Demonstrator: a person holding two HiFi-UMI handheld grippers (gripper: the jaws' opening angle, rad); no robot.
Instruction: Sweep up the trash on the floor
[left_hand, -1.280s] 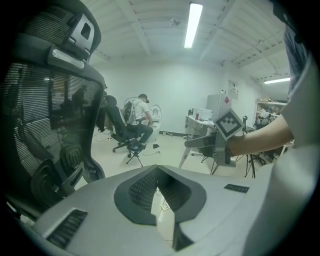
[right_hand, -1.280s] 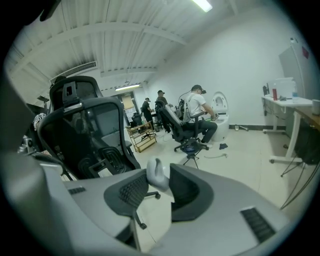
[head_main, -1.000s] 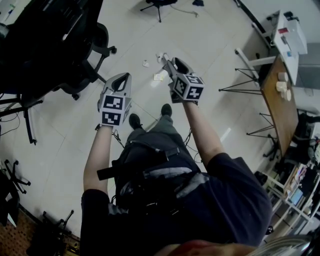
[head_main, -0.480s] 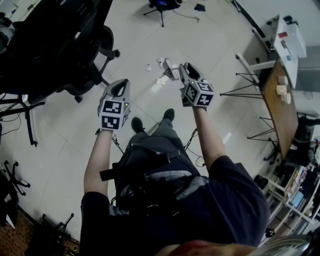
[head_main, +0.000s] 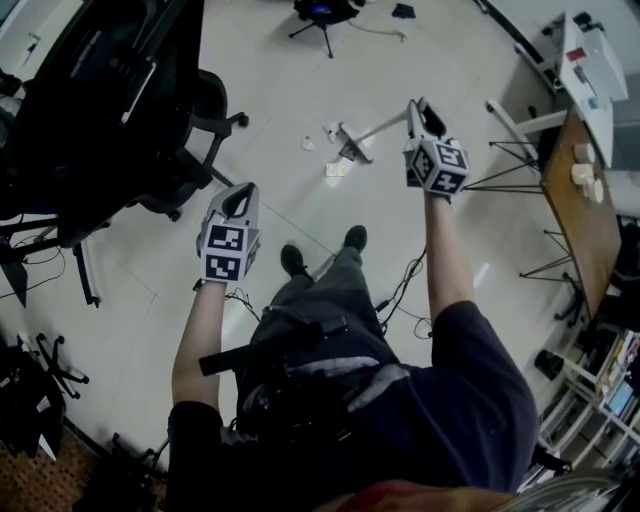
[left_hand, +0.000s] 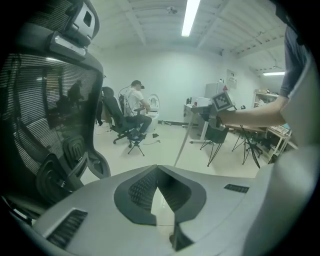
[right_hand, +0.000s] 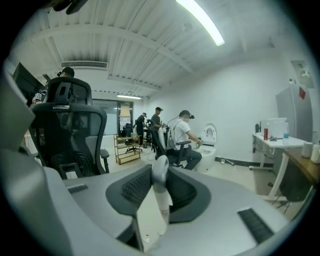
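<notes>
Pale scraps of paper-like trash (head_main: 337, 169) lie scattered on the smooth tiled floor (head_main: 270, 80). They are ahead of the left gripper (head_main: 238, 192) and down to the left of the right gripper (head_main: 418, 112), close around a sweeping tool's head (head_main: 352, 148). The right gripper's dark ribbed pads (right_hand: 134, 188) have just been closing. They clamp the round-topped end of a slim, light grey handle (right_hand: 161, 192), whose shaft slants from there down to the floor. Whether the head is a brush or a pan is too small to tell, and in the left gripper view that gripper's own grey body hides it. The left gripper's jaws are pressed together with nothing between them. A black mesh office chair (head_main: 130, 110) stands to its left.
</notes>
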